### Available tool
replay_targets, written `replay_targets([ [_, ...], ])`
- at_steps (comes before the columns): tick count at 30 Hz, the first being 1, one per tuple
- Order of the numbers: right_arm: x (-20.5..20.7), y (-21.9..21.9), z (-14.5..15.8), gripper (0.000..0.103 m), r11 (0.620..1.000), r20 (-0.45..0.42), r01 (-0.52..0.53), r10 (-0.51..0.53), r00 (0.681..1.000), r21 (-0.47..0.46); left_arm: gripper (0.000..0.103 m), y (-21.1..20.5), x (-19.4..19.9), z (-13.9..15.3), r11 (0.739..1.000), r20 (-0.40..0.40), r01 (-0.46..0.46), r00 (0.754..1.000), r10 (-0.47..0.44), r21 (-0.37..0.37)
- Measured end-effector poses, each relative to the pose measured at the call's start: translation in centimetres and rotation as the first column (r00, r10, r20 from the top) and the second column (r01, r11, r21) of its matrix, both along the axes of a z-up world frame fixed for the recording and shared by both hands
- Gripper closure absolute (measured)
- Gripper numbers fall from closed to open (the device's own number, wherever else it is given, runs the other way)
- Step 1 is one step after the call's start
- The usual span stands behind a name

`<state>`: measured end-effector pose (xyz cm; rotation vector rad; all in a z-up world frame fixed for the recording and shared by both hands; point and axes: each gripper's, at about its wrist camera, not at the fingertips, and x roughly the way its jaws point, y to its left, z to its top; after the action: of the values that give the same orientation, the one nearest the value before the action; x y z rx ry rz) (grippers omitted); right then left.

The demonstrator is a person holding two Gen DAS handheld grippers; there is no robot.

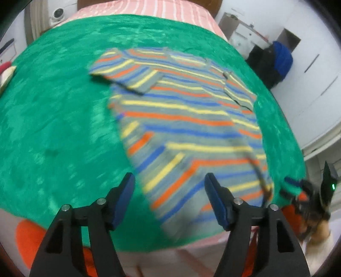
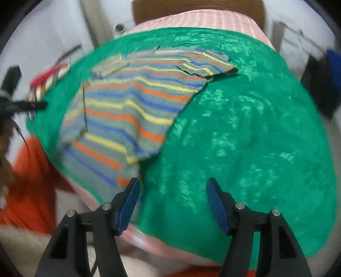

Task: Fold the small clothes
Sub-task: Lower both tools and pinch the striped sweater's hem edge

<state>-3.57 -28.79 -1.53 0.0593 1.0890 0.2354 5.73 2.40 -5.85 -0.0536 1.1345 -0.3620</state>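
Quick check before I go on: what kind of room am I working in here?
Most likely a bedroom. The striped shirt lies on a green blanket spread over a bed with a pink striped sheet and a wooden headboard; white cupboard doors stand nearby.

Left wrist view: looked forward over the bed, near its front edge.
Right wrist view: same, from further right.
Shared: striped shirt [image 1: 183, 119] [image 2: 127, 110] on green blanket [image 1: 53, 117] [image 2: 245, 138].

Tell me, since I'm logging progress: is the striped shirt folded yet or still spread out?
Mostly spread: the striped shirt lies flat on the green blanket, with only one sleeve turned onto the body. Both grippers are open, holding nothing.
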Motion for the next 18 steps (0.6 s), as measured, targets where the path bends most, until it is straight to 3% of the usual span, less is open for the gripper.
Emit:
replay_targets([
  [4, 0.7, 2.6, -0.9, 0.039, 0.997, -0.007, 0.031, -0.031, 1.000, 0.068, 0.026, -5.2, 2.7, -4.0, 0.982, 0.021, -0.056, 0.998, 0.053, 0.178],
  [6, 1.0, 3.4, -1.7, 0.039, 0.997, -0.014, 0.025, -0.024, 1.000, 0.072, 0.047, -5.5, 2.8, -6.4, 0.952, 0.018, -0.074, 0.997, 0.072, 0.297],
  [7, 0.7, 3.7, -1.8, 0.039, 0.997, -0.022, 0.017, -0.015, 1.000, 0.070, 0.047, -4.3, 2.2, -6.3, 0.954, 0.024, -0.077, 0.997, 0.073, 0.289],
  [8, 0.3, 3.8, -1.7, 0.039, 0.998, -0.027, 0.006, -0.005, 1.000, 0.057, 0.054, -2.9, 1.6, -5.9, 0.957, 0.029, -0.085, 0.996, 0.080, 0.276],
  [9, -0.3, 3.5, -1.5, 0.039, 0.999, -0.027, 0.002, -0.001, 1.000, 0.035, 0.068, -1.0, 0.8, -5.4, 0.953, 0.026, -0.101, 0.995, 0.097, 0.284],
  [12, -1.6, 0.9, -1.3, 0.039, 0.999, -0.044, 0.039, -0.040, 0.998, -0.011, 0.085, 6.3, -1.2, -4.0, 0.931, 0.011, -0.191, 0.980, 0.197, 0.310],
  [13, -1.7, 0.2, -1.4, 0.039, 0.998, -0.055, 0.057, -0.058, 0.997, -0.017, 0.086, 8.5, -1.8, -3.6, 0.921, 0.012, -0.226, 0.972, 0.234, 0.317],
  [16, -2.0, -0.7, -1.8, 0.039, 0.997, -0.084, 0.071, -0.071, 0.994, 0.003, 0.081, 12.7, -3.1, -2.7, 0.939, -0.005, -0.262, 0.963, 0.270, 0.223],
  [17, -1.7, -0.4, -2.0, 0.039, 0.996, -0.093, 0.064, -0.058, 0.994, 0.055, 0.065, 13.2, -3.1, -2.6, 0.947, -0.009, -0.262, 0.963, 0.268, 0.186],
  [18, -1.5, -0.3, -2.0, 0.039, 0.994, -0.097, 0.060, -0.051, 0.994, 0.095, 0.042, 13.5, -3.4, -2.5, 0.958, -0.019, -0.260, 0.964, 0.264, 0.122],
])
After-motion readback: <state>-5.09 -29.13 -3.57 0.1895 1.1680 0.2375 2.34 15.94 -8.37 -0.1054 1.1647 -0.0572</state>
